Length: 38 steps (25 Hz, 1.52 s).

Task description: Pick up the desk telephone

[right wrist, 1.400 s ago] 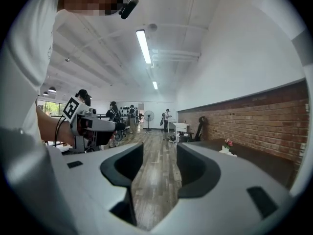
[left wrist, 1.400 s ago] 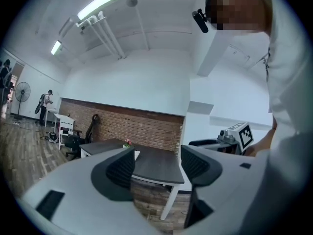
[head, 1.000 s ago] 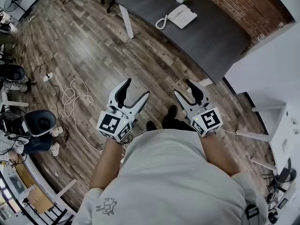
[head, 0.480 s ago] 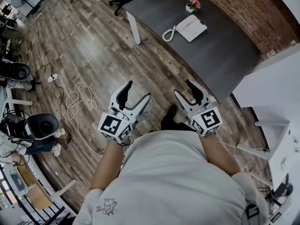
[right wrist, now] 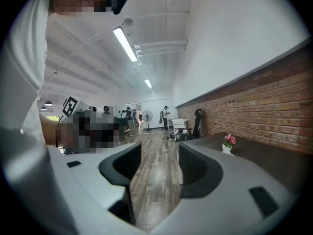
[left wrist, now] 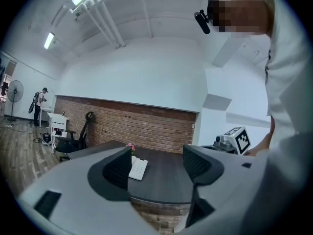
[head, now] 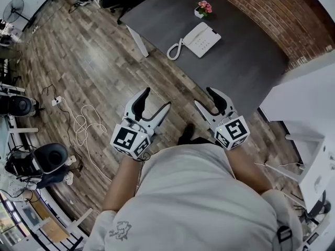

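White pot (head: 199, 13) holds pink flowers (head: 204, 6) — near desk telephone (head: 200, 39).

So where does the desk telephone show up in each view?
Head view: telephone on the dark desk, upper centre.
Left gripper view: telephone low, just left of centre.
Right gripper view: not in it.
Shared landmark: the pink flower pot, in all three views.

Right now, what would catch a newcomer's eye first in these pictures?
Probably the left gripper and the right gripper, both open and empty, held above the wooden floor. Ahead, a white desk telephone lies on the dark desk, with a small pot of pink flowers beside it near the brick wall.
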### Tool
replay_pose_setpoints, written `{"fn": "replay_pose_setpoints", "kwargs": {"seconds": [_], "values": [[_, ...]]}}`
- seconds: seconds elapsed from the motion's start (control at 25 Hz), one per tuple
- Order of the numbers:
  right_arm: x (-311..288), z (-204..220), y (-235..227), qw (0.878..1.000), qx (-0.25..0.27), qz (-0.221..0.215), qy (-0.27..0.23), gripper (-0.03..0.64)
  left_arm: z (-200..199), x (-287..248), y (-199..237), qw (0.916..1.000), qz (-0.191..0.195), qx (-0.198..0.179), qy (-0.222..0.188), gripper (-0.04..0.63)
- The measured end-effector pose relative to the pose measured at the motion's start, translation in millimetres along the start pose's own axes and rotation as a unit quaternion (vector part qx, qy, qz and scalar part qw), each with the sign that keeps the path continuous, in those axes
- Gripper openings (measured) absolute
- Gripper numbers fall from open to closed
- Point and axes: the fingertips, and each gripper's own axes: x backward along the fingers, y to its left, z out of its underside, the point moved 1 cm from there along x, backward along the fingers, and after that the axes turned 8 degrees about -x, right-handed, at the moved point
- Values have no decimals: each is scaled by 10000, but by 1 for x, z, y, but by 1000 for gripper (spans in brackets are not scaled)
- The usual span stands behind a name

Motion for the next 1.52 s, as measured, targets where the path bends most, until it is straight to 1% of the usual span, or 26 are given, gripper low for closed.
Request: {"fn": "replay_pose_setpoints", "kwargs": {"seconds": [0.16, 0.28, 0.4, 0.64, 0.84, 1.0, 1.2, 1.32, 1.52], "values": [[0, -4, -36, 10000, -74, 33, 13, 229, -4, -40, 1, 10000, 79, -23, 35, 339], [1, -5, -54, 9998, -177, 11, 12, 227, -6, -63, 0, 9998, 167, 61, 41, 339], [6, -6, -71, 9996, -277, 71, -12, 224, -7, -81, -7, 9994, 306, 169, 36, 339], [11, -10, -96, 9991, -333, 252, -79, 221, -2, -111, -7, 9986, 482, 143, 154, 339], [12, -10, -112, 9982, -419, 419, -134, 218, 1, -140, -2, 9966, 795, 124, 193, 339], [2, -15, -121, 9979, -332, 538, -132, 215, -6, -173, 14, 9938, 1105, 66, 131, 339], [-20, -26, -147, 9952, -287, 911, -226, 215, -11, -224, 45, 9873, 1589, 4, 71, 339], [-43, -40, -159, 9930, -216, 1118, -313, 215, -16, -253, 67, 9809, 1941, -58, 84, 339], [-89, -55, -179, 9856, -344, 1619, -340, 215, -19, -287, 115, 9689, 2465, -58, 211, 341]]}}
